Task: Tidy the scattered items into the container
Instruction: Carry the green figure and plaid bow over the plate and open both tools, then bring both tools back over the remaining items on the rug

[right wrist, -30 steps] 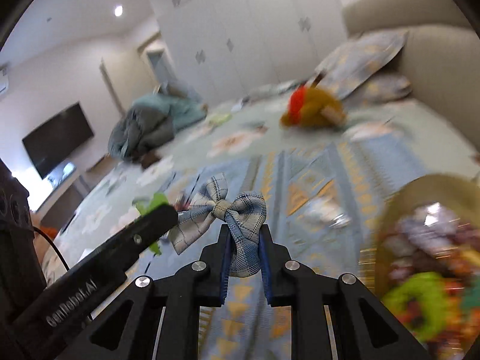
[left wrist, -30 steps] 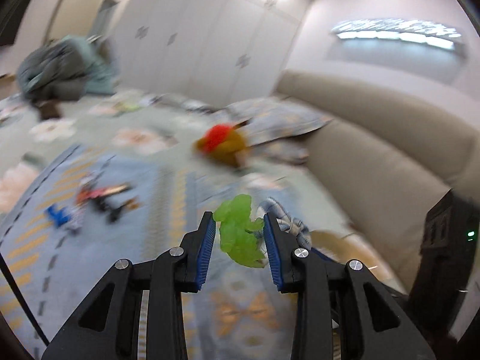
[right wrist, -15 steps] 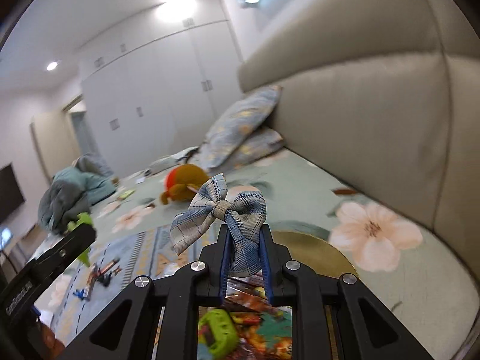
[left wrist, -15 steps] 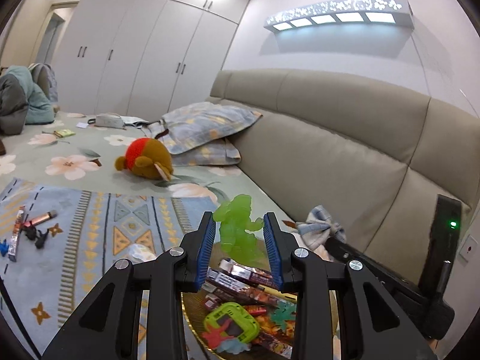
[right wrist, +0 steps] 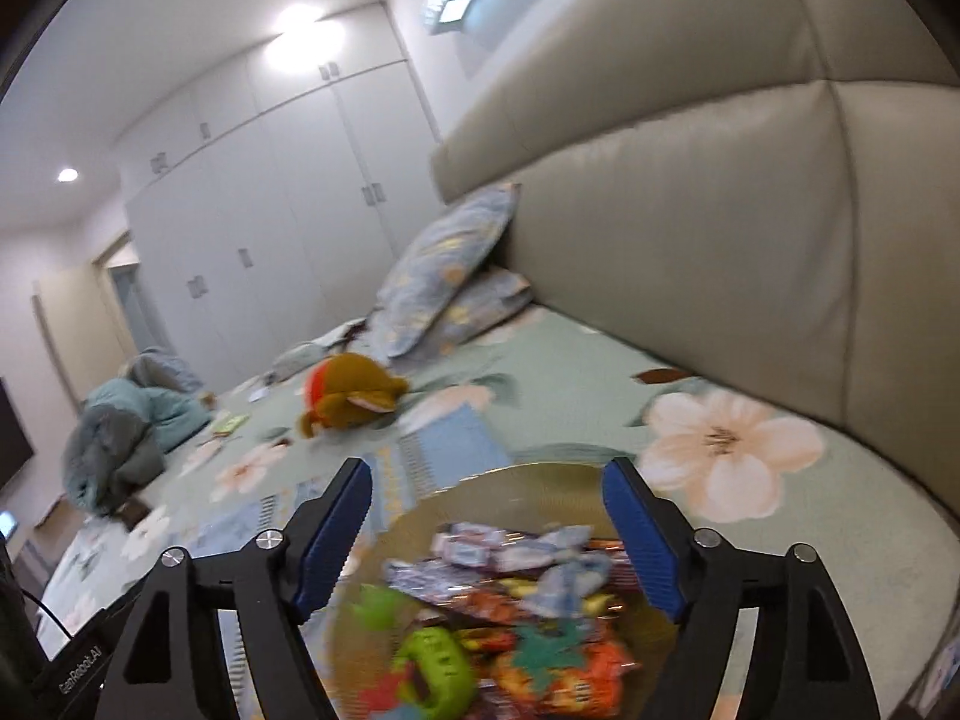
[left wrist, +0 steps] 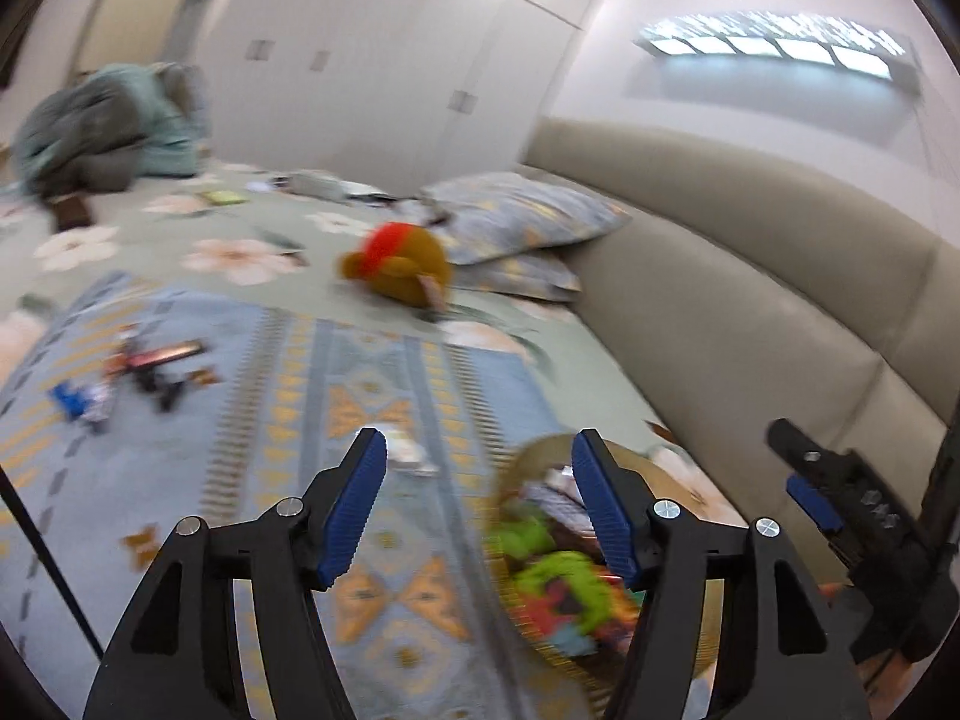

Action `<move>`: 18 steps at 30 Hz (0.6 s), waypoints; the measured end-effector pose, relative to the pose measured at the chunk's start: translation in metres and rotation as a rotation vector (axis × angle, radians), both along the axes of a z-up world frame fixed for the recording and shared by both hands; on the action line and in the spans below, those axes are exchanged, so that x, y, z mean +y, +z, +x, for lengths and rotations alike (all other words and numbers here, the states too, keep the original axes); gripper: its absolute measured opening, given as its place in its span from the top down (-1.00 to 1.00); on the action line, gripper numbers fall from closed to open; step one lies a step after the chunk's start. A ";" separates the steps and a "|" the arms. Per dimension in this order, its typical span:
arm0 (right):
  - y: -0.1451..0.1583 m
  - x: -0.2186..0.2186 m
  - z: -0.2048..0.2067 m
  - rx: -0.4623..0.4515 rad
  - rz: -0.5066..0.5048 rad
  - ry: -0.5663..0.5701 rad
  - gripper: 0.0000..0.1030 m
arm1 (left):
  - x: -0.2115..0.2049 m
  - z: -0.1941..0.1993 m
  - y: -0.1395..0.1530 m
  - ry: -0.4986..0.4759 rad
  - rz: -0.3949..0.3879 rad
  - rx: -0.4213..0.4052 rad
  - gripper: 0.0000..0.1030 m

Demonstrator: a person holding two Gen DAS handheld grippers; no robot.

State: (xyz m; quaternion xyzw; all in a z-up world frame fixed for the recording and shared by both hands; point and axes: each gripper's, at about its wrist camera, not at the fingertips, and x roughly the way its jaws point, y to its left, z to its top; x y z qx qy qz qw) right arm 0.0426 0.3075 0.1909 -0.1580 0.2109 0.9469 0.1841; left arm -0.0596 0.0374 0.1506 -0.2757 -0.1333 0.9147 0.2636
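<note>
- Now, left gripper [left wrist: 474, 450]: jaws spreading, blue pads well apart, nothing between them. It hangs over the patterned blue blanket [left wrist: 300, 408], with its right-side finger above the rim of the container.
- Right gripper [right wrist: 486, 480]: jaws also spreading wide, nothing pinched. It points down over the container, which shows between and below its fingers.
- Container [right wrist: 540, 474]: a round golden woven basket resting on the bed, near the padded beige headboard [right wrist: 720, 240]. Left view shows the same basket [left wrist: 528, 450] at lower right, blurred.
- Inside the basket: a blue checked bow [right wrist: 570, 576] lying on top of wrapped snack packets [right wrist: 474, 540]; a green toy figure [right wrist: 384, 600] at the near-left edge, blurred; a green ring-shaped toy [right wrist: 432, 666] and an orange packet [right wrist: 588, 672] toward the front.
- Loose items outside: a small heap of scattered things [left wrist: 132, 372] on the blanket, well apart from the basket, too blurred to name; a pale wrapped piece [left wrist: 408, 450] just beside the left gripper's left-side finger.
- Farther out: a brown plush toy with a red cap [right wrist: 348, 390] on the floral sheet, two pillows [right wrist: 456, 288] against the headboard, a bundled teal quilt [left wrist: 102, 126] at the far end, white wardrobe doors [right wrist: 258, 228] behind.
</note>
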 end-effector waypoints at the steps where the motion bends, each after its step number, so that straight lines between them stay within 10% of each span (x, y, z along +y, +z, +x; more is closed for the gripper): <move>1: 0.000 -0.010 -0.006 0.023 -0.035 0.065 -0.56 | -0.016 -0.004 -0.002 0.039 0.001 -0.018 -0.21; 10: -0.021 -0.124 -0.099 -0.035 -0.078 0.453 -0.61 | -0.140 -0.035 -0.036 0.395 -0.065 -0.135 -0.21; 16: -0.087 -0.164 -0.222 -0.342 0.205 0.303 -0.61 | -0.181 -0.091 -0.079 0.524 -0.159 -0.233 -0.21; 18: -0.118 -0.157 -0.260 -0.473 0.163 0.299 -0.61 | -0.178 -0.114 -0.096 0.512 -0.184 -0.268 -0.21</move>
